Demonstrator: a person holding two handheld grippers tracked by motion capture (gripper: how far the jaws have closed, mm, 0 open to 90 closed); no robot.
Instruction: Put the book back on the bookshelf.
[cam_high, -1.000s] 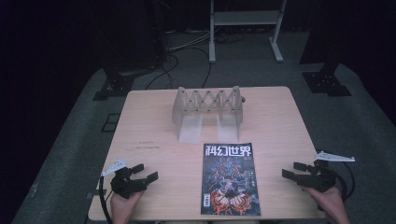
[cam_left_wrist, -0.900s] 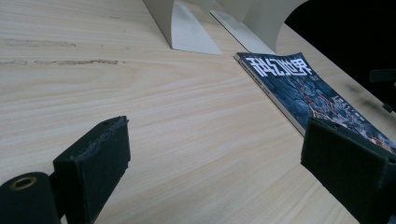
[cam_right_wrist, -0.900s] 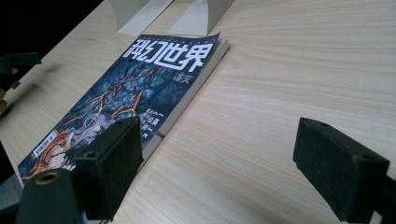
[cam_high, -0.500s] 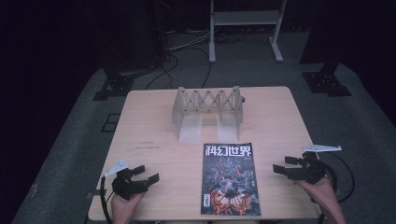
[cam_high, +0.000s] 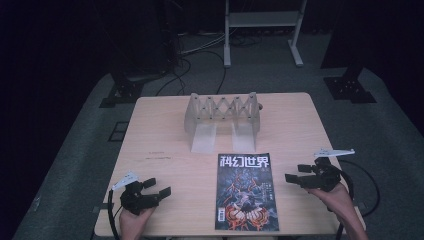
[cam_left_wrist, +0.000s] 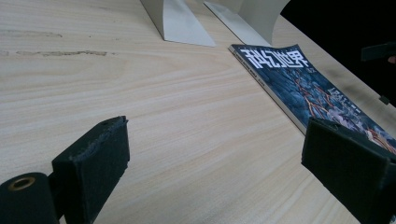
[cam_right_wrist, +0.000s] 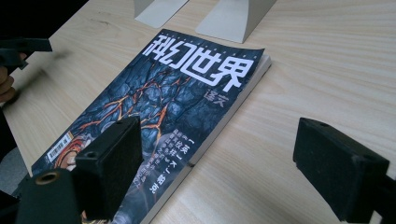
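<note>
We are looking down on the wooden bench (cam_high: 165, 135), with a pale expanding rack (cam_high: 223, 112) standing at its far middle. A magazine (cam_high: 245, 192) is lying flat near the front edge. The left gripper (cam_high: 156, 189) is resting wide apart left of it; the right gripper (cam_high: 296, 173) is hovering wide just beside its right edge.

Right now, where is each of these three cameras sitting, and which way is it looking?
High view: above the person's side, looking forward and down on the table; both hands, left gripper and right gripper show.
Left gripper view: rides that gripper, looking across the table toward the magazine; its open jaws show.
Right gripper view: rides that gripper, facing the magazine; its open jaws show.
All share the magazine and white rack.
</note>
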